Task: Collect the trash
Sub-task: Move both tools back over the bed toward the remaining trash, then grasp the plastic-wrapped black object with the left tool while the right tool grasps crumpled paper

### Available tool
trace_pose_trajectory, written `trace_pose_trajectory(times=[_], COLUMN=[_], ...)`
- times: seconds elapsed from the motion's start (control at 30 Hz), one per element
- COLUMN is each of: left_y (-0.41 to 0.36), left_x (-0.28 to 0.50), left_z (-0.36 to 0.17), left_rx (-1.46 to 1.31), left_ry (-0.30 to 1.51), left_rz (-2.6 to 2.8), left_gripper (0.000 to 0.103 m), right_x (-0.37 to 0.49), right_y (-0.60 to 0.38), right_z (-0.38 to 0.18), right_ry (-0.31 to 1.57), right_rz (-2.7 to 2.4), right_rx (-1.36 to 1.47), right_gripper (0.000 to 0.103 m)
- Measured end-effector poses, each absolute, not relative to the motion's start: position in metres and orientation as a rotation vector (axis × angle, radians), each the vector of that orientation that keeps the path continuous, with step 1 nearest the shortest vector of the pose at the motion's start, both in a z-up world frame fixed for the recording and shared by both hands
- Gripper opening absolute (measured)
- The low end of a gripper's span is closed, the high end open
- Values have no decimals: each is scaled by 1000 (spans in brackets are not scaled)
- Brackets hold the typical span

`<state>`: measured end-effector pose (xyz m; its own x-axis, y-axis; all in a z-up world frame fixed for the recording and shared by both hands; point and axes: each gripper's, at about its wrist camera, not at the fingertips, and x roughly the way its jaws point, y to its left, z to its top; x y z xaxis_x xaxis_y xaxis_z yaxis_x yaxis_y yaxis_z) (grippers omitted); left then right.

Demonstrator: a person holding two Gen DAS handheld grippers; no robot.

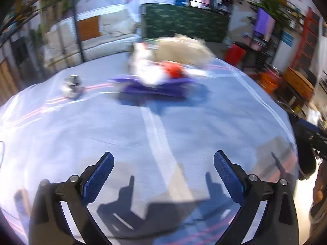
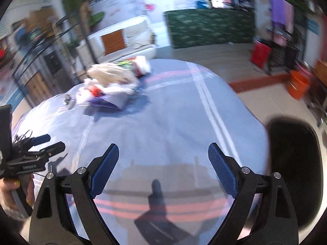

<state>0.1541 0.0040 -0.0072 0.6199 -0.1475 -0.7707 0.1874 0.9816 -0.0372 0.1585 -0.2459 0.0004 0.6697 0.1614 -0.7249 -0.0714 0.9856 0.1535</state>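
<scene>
Both hand-held grippers, left point(image 1: 163, 175) and right point(image 2: 163, 167), angle down over the counter point(image 1: 184, 126), jaws apart, empty. Trash pile point(image 1: 163, 67) lies upper centre; upper left in right view.

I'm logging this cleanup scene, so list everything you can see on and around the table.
tablecloth: one, pale blue with white and pink stripes, covers the table
trash pile: one heap, white, beige and red, on the far part of the table, blurred
purple sheet: one, under the pile
shiny lump: one, silvery, on the cloth apart from the pile
black bin: one, beside the table
left tool: one, black with blue pads, open, empty
right tool: one, same, open, empty
</scene>
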Motion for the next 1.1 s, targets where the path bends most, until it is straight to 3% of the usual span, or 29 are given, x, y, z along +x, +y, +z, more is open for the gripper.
trace_pose_trajectory(times=[0.4, 0.5, 0.7, 0.8, 0.83, 0.97, 1.0, 1.1], left_y=[147, 158, 171, 178, 181, 191, 192, 191], left_x=[275, 314, 357, 369, 372, 377, 375, 365], left_z=[-13, -19, -38, -45, -47, -53, -53, -48], left_rx=[-24, -47, -91, -141, -156, -226, -221, -213], left_ry=[945, 972, 1022, 1053, 1059, 1091, 1086, 1069], left_rz=[7, 25, 112, 118, 130, 151, 166, 163], left_gripper=[97, 97, 97, 97, 96, 62, 54, 45], right_x=[265, 287, 331, 350, 355, 359, 358, 348], right_y=[-152, -140, -104, -97, -96, -103, -105, -107], right_z=[26, 27, 19, 4, -2, -12, -12, -10], right_ry=[767, 755, 719, 758, 773, 781, 785, 760], right_rz=[263, 277, 290, 302, 301, 292, 304, 315], right_rx=[-87, -130, -310, -365, -383, -379, -362, -363], right_gripper=[83, 77, 75, 63, 54, 26, 25, 21])
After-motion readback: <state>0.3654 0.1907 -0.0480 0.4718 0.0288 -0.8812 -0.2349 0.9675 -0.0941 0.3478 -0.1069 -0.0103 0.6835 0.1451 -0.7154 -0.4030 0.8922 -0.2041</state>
